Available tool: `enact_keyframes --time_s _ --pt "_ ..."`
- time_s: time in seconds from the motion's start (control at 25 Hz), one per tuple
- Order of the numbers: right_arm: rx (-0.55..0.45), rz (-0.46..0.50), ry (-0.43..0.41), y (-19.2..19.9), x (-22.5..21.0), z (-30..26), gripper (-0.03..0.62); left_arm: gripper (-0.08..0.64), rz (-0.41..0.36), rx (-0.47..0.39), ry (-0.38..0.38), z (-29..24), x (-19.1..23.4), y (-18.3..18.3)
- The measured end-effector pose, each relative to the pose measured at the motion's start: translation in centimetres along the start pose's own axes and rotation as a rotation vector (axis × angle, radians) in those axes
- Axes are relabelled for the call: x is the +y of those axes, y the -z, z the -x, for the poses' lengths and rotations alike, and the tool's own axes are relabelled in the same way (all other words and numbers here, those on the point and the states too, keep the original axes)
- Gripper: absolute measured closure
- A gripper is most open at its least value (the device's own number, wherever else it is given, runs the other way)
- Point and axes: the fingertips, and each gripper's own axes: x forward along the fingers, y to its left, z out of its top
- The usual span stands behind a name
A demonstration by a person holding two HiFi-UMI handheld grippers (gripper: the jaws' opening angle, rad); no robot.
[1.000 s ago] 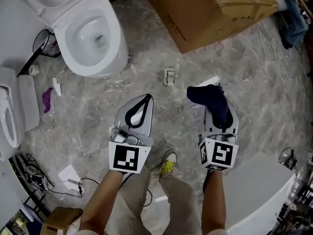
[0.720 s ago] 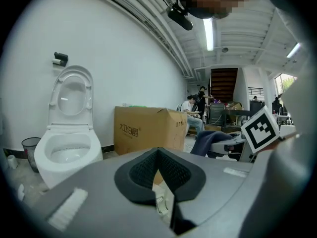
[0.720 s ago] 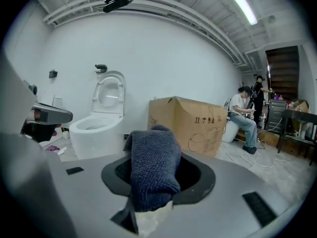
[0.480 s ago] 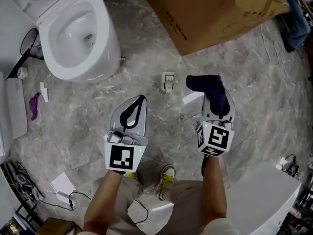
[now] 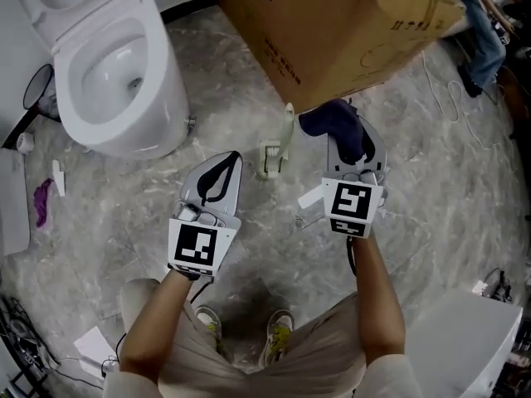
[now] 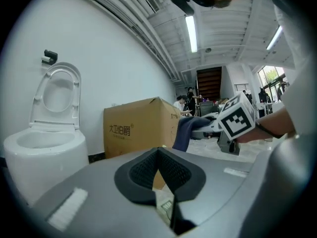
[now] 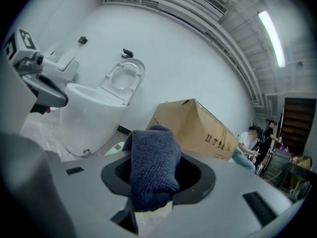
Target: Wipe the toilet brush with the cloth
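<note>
Right gripper [image 7: 157, 197] clamps dark blue cloth [image 7: 152, 165].

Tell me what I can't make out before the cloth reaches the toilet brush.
Toilet brush bristles: head view, sunk in the holder.
Left gripper view: the shut left gripper blocks the toilet brush; only a pale sliver shows.
Right gripper tips: right gripper view, covered by the cloth.

Your grey left gripper [image 5: 232, 157] and right gripper [image 5: 349, 142] each carry a black-and-white marker cube [image 5: 197, 249] (black pads [image 6: 140, 174] line the jaws); you wear beige trousers [image 5: 217, 363] and yellowish trainers [image 5: 279, 334].
</note>
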Motion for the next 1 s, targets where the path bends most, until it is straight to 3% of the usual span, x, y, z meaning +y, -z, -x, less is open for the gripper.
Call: enact_keyframes --time_s 0.28,0.6,0.8,1.0 --pt "0.008 0.207 0.091 -0.6 -0.6 -1.9 0.413 0.558 -0.034 -0.103 0.030 -2.3 0.9 -1.9" --pt "0.024 0.391 0.089 0.3 1.5 -2.7 0.413 0.558 -0.042 -0.087 0.070 -3.3 -0.1 -0.7" --pt "0.026 0.421 0.078 0.7 2.2 -3.2 0.408 0.558 0.006 -0.037 0.067 -3.1 -0.5 1.1" --pt "-0.011 0.480 0.135 -0.7 1.8 -3.4 0.400 0.558 -0.023 -0.033 0.074 -2.3 -0.3 1.1"
